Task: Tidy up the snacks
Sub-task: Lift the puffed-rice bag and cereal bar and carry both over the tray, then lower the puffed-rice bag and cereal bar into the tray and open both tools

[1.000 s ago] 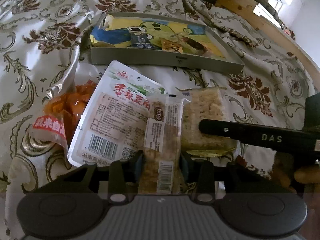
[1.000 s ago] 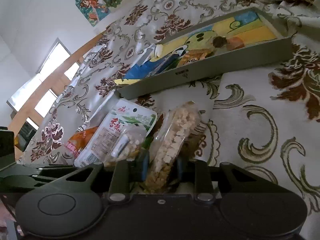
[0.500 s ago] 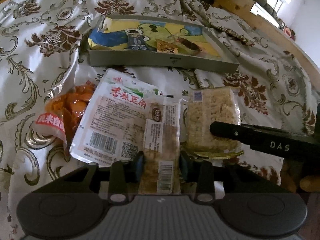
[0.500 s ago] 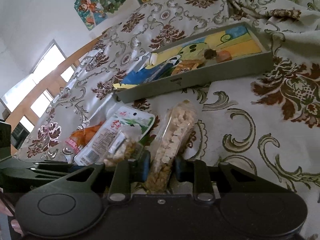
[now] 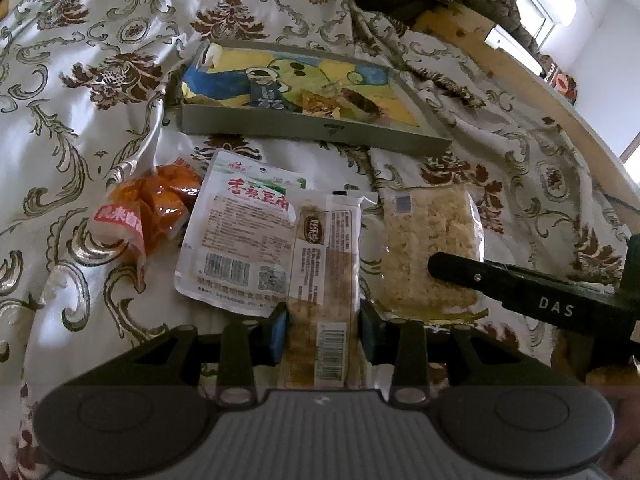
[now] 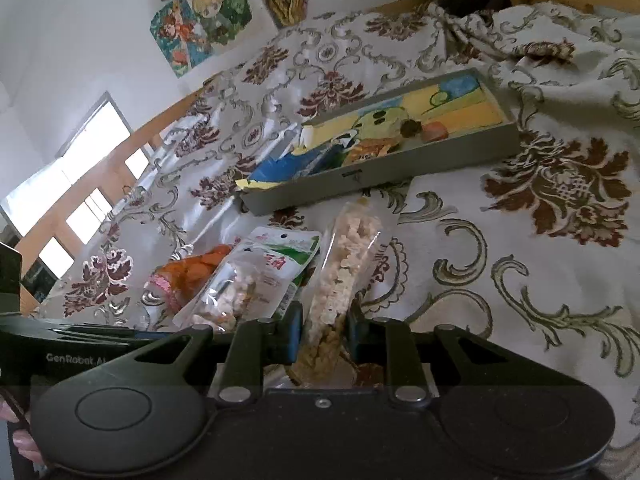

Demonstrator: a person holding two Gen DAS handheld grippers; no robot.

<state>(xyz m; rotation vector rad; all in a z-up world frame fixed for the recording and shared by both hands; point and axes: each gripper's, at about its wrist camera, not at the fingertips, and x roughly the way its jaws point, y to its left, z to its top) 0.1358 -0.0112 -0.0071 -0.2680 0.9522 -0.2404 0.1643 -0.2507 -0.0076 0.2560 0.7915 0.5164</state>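
Left hand-held gripper (image 5: 323, 330) clamping on the near end of a long snack bar (image 5: 324, 264) in a clear wrapper, most of the bar sticking out forward past the pads. Right hand-held gripper (image 6: 323, 330) pinching the near end of a rice cracker pack (image 6: 340, 276), jaws nearly together. Both packs hanging over the bed (image 6: 520, 264), short of the grey tray (image 5: 316, 128) lying further up the patterned cover.

Risking a slip on both sides: gripping only by the tail of slick film, with the weight cantilevered forward, likely letting either pack swing or slide out during a quick move toward the tray. Squeezing so hard on the right probably crushing the crumbly crackers inside. Carrying two packs side by side, near each other, inviting a knock between the grippers or between a drooping pack end and the tray's near wall. Dragging low also threatening to snag the white pouch (image 5: 240, 236) and the orange bag (image 5: 152, 212) lying just beside the bar, shoving them across the soft, uneven cover. Landing on things already inside the tray possibly leaving a pack propped on the rim.
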